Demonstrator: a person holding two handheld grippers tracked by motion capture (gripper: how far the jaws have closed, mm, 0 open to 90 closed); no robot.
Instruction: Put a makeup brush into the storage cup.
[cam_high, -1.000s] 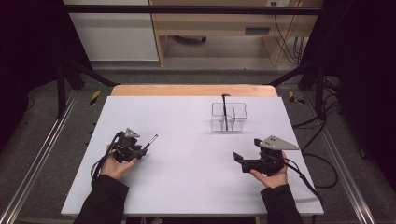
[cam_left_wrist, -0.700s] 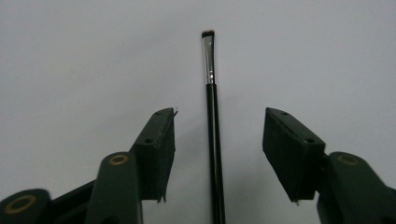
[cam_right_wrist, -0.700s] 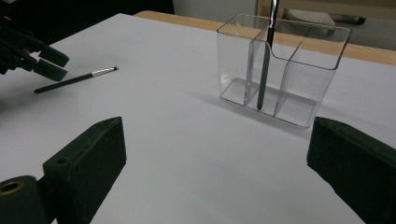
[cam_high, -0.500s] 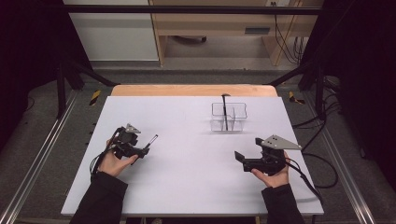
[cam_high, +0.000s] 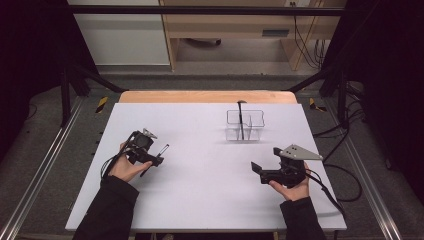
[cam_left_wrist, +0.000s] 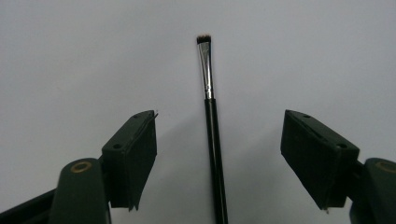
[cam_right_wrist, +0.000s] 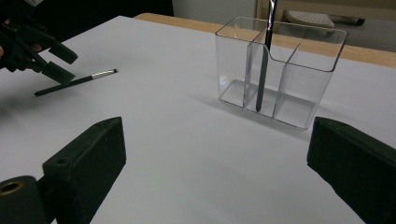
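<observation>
From the high view, I hold my left claw (cam_high: 150, 159) low over the white table (cam_high: 200, 200), near its left side. The thin black-handled make-up brush with a silver ferrule (cam_high: 156, 159) lies flat on the table right at my jaws, its bristle end pointing up and to the right. A second ago the brush sat in about the same place with my jaws tighter around it; my jaws have just been opening, and my hand has drawn slightly back. My right claw (cam_high: 257, 170) rests well apart at the table's right side, where it was a second ago. Beyond it stands the clear plastic organiser with three compartments (cam_high: 245, 125), a dark stick-like tool (cam_high: 242, 120) upright in its middle section.

In the left gripper view, my jaws are spread wide, and the brush (cam_left_wrist: 212, 135) lies between them, touching neither pad. Its shadow sits tight against it, so I judge it is lying on the table, released.

In the right gripper view, my right jaws are also spread, with nothing between them. The organiser (cam_right_wrist: 280, 70) stands ahead, the tool (cam_right_wrist: 264, 70) leaning against a divider. Far to the left I see the brush (cam_right_wrist: 77, 81) on the table just beside my left claw (cam_right_wrist: 55, 59).

I judge the brush is now set down, not yet in the organiser.
</observation>
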